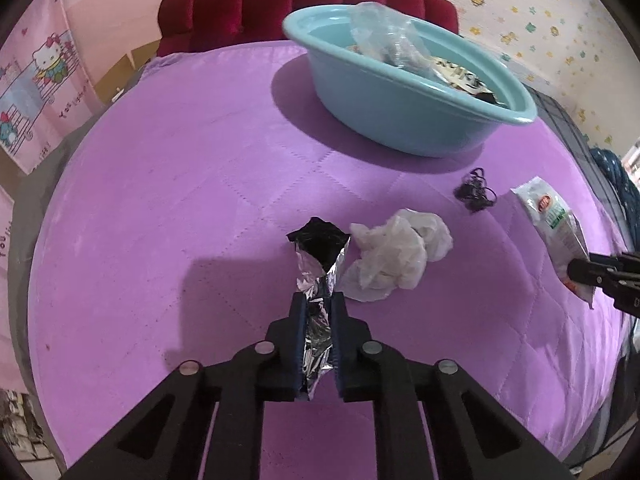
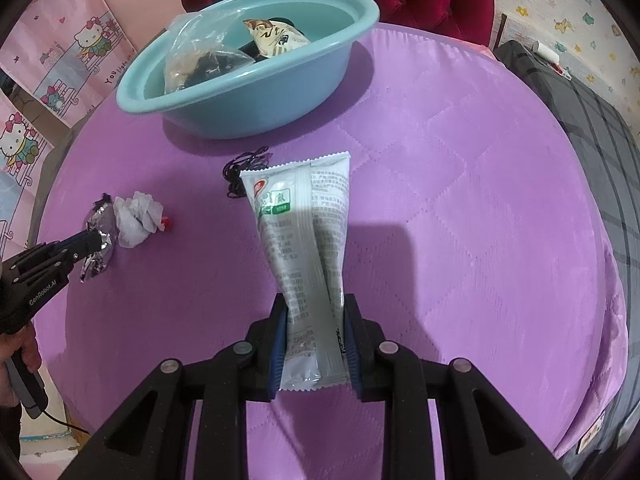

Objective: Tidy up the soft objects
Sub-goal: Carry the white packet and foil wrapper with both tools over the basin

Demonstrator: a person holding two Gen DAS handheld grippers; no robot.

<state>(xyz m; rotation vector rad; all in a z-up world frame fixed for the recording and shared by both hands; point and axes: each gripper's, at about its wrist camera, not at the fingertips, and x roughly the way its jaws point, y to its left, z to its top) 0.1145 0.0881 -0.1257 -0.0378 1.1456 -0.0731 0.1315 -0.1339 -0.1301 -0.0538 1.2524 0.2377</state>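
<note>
Now left claw [image 1: 318,300] pinches crinkled foil wrapper [image 1: 318,256]; right claw [image 2: 316,304] clamps glossy sachet [image 2: 304,232].

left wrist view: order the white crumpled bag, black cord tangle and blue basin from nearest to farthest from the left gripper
1. white crumpled bag, just right of the left gripper, beside the foil wrapper it grips.
2. black cord tangle, farther right.
3. blue basin, at the far side of the purple bed.

"GenRobot.AI" is printed on the left gripper [image 2: 90,242] body, at the near left. The pink Hello Kitty poster [image 2: 86,46] reads "You light" (the rest blurs). The white snack packet [image 2: 304,248] carries small unreadable print.
</note>
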